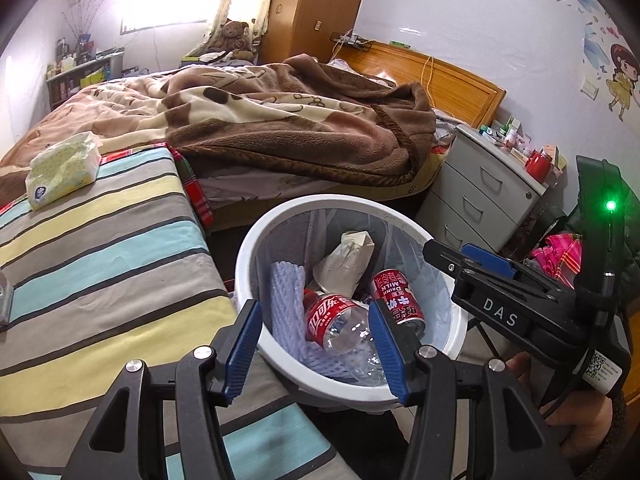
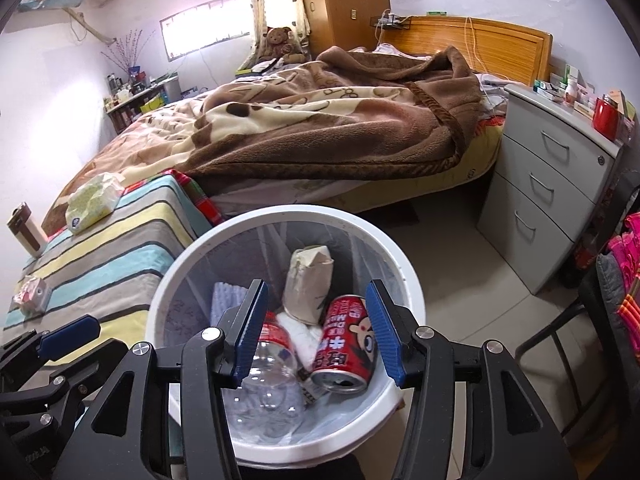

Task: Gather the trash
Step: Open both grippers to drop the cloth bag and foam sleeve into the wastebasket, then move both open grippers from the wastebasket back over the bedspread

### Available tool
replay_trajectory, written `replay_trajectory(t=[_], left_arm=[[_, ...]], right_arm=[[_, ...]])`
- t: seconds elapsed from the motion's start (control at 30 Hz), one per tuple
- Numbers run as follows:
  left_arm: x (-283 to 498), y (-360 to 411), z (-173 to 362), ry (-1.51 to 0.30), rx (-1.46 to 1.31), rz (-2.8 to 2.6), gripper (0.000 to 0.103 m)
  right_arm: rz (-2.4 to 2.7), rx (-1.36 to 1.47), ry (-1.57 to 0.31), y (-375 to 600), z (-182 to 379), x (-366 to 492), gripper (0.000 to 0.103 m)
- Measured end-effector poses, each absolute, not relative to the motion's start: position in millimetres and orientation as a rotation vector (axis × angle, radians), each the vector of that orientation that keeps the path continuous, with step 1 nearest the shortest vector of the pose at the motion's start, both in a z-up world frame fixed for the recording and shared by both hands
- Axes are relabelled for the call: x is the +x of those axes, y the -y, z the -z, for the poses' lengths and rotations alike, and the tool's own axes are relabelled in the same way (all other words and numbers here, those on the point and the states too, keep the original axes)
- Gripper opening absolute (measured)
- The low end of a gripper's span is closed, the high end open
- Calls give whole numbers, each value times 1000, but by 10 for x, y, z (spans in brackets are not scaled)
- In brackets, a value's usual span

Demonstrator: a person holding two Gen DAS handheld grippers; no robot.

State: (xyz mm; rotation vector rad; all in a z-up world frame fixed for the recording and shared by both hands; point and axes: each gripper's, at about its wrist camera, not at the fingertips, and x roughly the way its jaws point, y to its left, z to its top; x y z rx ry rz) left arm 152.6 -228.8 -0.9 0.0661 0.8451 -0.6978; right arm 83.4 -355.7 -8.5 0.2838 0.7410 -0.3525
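Observation:
A white trash bin (image 1: 256, 240) (image 2: 176, 276) with a clear liner stands on the floor beside the striped table. In it lie a clear plastic bottle with a red label (image 1: 340, 320) (image 2: 268, 384), a red milk-drink can (image 1: 398, 296) (image 2: 346, 344), a crumpled paper bag (image 1: 346, 262) (image 2: 308, 284) and white foam netting (image 1: 286, 308). My left gripper (image 1: 316, 346) is open and empty above the bin's near rim. My right gripper (image 2: 316, 330) is open and empty above the bin; its body shows in the left wrist view (image 1: 500, 300).
A table with a striped cloth (image 1: 100, 248) (image 2: 104, 256) holds a tissue pack (image 1: 64, 170) (image 2: 94, 204), a crumpled wrapper (image 2: 30, 300) and a brown tumbler (image 2: 26, 234). Behind are a bed with a brown blanket (image 1: 280, 120) and a grey drawer unit (image 2: 548, 184). A chair (image 2: 592, 312) stands right.

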Motion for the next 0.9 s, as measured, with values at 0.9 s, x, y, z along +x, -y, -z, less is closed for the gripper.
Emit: replay_trajectory(t=[0.9], left_arm=[[1724, 1145, -103, -787, -41, 496, 58]], right_arm=[[101, 299, -653, 2829, 36, 1085, 68]])
